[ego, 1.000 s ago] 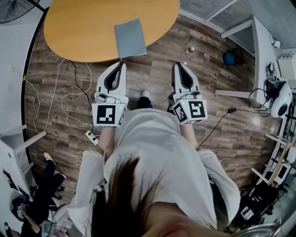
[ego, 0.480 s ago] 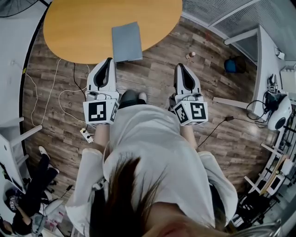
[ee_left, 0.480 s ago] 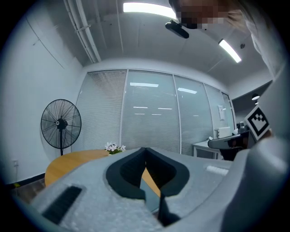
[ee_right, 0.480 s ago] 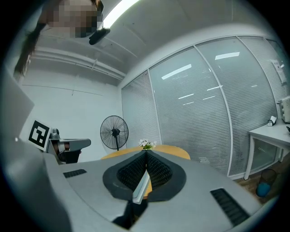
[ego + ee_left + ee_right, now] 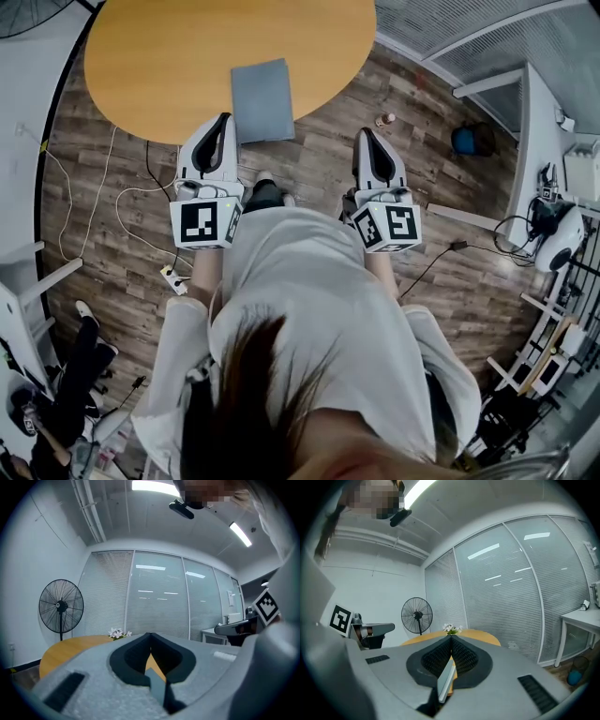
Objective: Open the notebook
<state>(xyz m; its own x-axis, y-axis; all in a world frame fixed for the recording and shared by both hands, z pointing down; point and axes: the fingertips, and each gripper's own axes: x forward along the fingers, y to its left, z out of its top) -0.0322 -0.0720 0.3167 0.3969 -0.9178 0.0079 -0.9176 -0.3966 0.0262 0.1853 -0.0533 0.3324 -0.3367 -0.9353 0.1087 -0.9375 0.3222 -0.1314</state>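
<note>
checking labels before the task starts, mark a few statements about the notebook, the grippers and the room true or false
1. The notebook lies closed on the round wooden table. True.
2. The left gripper grips the notebook. False: its jaws are shut on nothing, and the notebook lies ungripped on the table.
3. The right gripper stands wide open. False: its jaws are together, with nothing held.
4. A standing fan is beyond the table. True.
5. The floor is carpeted. False: it shows wood-look planks.
</note>
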